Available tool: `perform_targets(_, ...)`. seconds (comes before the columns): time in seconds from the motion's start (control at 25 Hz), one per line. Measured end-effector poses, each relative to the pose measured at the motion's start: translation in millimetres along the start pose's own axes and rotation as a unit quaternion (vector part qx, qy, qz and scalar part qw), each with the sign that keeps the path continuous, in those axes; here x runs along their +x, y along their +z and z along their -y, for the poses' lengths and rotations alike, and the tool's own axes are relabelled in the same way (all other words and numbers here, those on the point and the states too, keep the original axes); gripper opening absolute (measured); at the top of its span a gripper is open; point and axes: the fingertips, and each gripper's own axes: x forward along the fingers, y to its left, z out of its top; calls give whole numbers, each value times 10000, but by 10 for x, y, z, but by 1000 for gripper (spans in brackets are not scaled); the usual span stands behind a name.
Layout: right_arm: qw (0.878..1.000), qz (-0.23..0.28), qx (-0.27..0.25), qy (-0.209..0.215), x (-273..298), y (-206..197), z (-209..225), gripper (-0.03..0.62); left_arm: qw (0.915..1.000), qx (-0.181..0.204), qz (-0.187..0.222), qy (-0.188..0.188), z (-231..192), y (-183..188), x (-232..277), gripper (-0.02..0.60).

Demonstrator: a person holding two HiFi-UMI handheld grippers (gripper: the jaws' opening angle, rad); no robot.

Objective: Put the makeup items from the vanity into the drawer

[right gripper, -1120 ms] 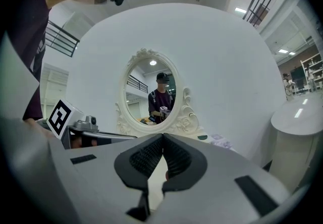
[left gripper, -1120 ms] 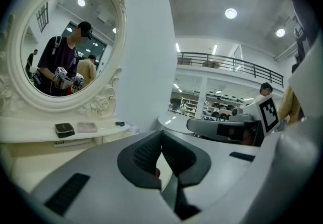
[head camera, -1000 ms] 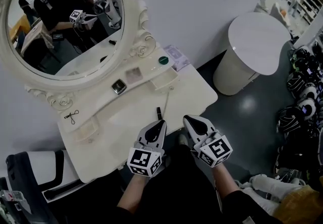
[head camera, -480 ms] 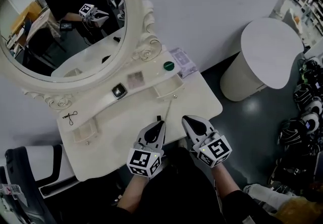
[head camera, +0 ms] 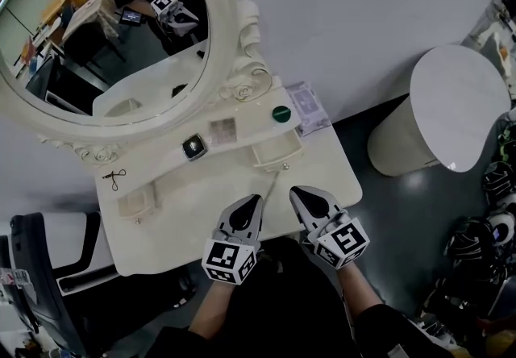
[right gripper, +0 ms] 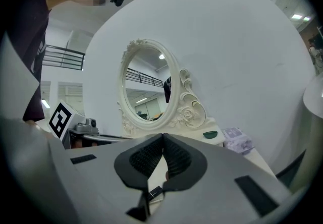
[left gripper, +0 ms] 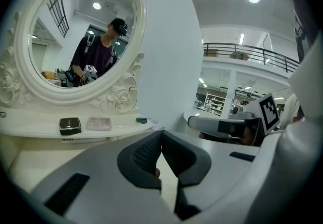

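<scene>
At vanity (head camera: pixel 173 219) edge | left gripper (head camera: pixel 255 203), right gripper (head camera: pixel 297 193) closed, empty | compact (left gripper: pixel 69 125): left gripper view, not right

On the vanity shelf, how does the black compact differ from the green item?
The black compact is squarish; the green item is round. The compact lies at the middle of the shelf under the mirror, beside a pale palette; the green item sits at its right end, near a lavender packet. Both lie flat on the shelf.
</scene>
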Motion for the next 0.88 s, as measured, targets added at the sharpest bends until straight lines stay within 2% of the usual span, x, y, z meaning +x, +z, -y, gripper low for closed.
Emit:
perform_targets(0.24, 9996, -107, 171, 194, 107, -103, 85, 23, 9996, -90, -136, 238, -80, -109, 74, 15)
perform_targets(0.6, 9991, -169, 366, 163, 220, -236, 107, 23, 9993, -52, -270, 260, -167, -216, 108, 15)
perform_targets(0.88, 9983, -226, 508, 147, 302, -394, 125, 23, 9976, 1, -509, 477, -292, -443, 163, 15)
